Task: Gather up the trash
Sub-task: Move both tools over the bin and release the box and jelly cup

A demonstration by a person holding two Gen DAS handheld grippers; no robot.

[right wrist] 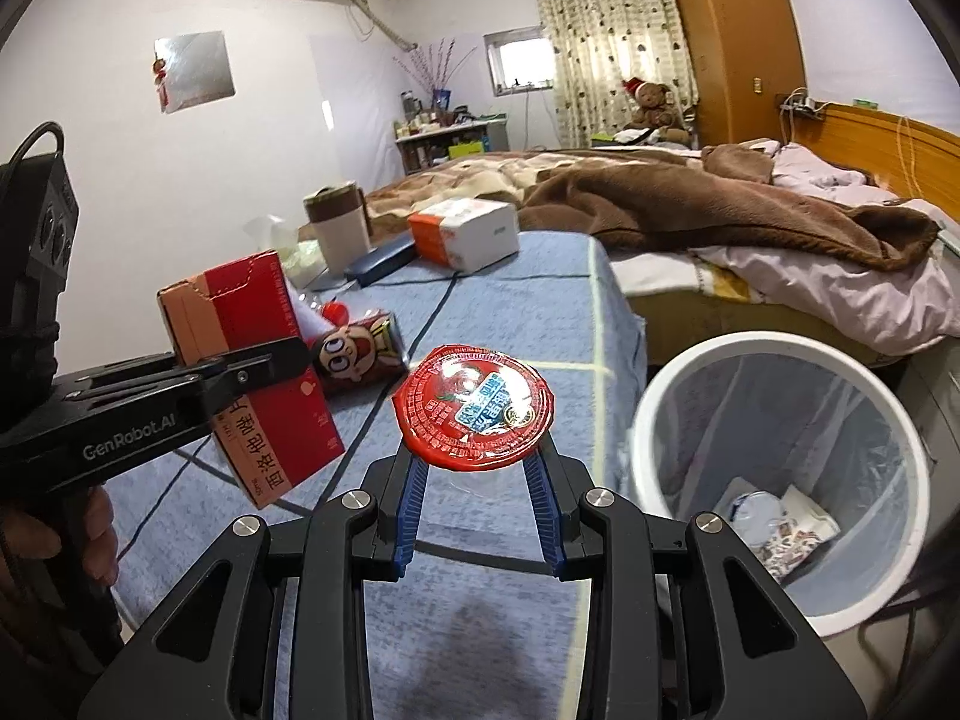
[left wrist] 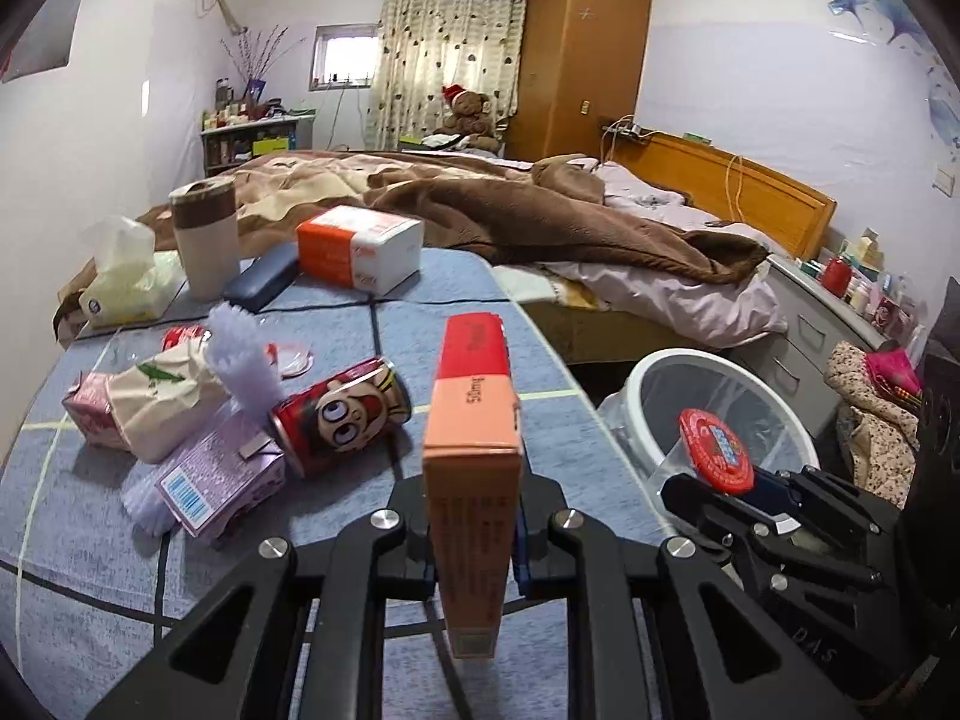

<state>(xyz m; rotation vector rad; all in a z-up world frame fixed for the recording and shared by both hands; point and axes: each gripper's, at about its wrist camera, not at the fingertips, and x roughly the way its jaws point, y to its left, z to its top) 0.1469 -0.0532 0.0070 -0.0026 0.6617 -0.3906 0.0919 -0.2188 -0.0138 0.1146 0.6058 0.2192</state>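
Two hand-held grippers, left [left wrist: 474, 546] clamped on a half-hidden red carton [left wrist: 471, 450], right [right wrist: 477, 480] on a jelly cup [right wrist: 474, 408].

The near right part of the blue-grey cloth-covered bench [left wrist: 468, 300] lies bare, giving open passage toward its right edge. Just beyond that edge stands the round white bin with a clear plastic liner [right wrist: 708, 360], its mouth open upward and unobstructed. To the left, a lying red cartoon-printed can [left wrist: 342, 414], a purple carton [left wrist: 222, 474] and a crumpled cream wrapper [left wrist: 168, 402] crowd the bench. Farther back, a beige tumbler with a brown band [left wrist: 204, 240], a dark blue case [left wrist: 264, 276] and an orange-and-white box [left wrist: 360, 255] block the far edge.
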